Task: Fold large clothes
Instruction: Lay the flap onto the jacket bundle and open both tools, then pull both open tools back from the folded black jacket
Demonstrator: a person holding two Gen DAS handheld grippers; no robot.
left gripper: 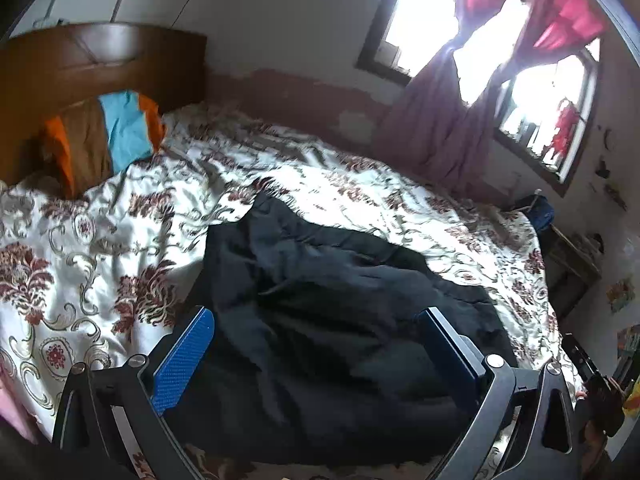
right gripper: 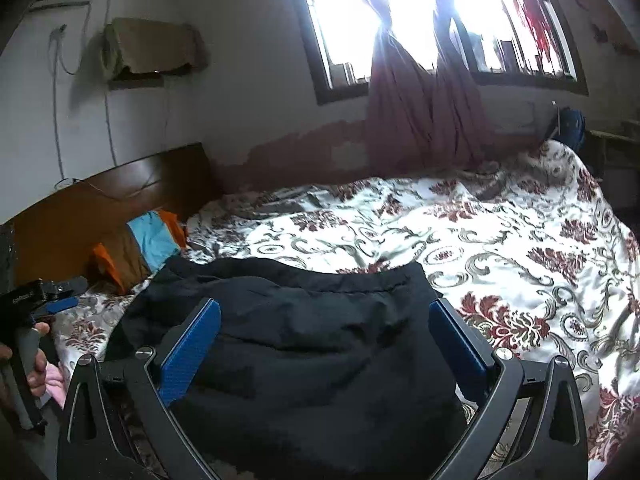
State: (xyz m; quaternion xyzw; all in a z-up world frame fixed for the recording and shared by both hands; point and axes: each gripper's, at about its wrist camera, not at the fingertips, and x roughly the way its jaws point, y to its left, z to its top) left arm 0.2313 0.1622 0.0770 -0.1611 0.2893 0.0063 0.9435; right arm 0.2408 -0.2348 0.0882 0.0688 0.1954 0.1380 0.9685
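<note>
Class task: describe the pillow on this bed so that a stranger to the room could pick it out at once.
Find the curved brown wooden headboard at the bed's end. Leaning against it, on the white floral bedspread, is the pillow. Its orange, brown and light-blue panels set it apart from the black garment nearby.

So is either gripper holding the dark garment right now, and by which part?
Neither. The left gripper and right gripper both stand wide open above the dark garment, which lies loose on the floral bedspread.
</note>
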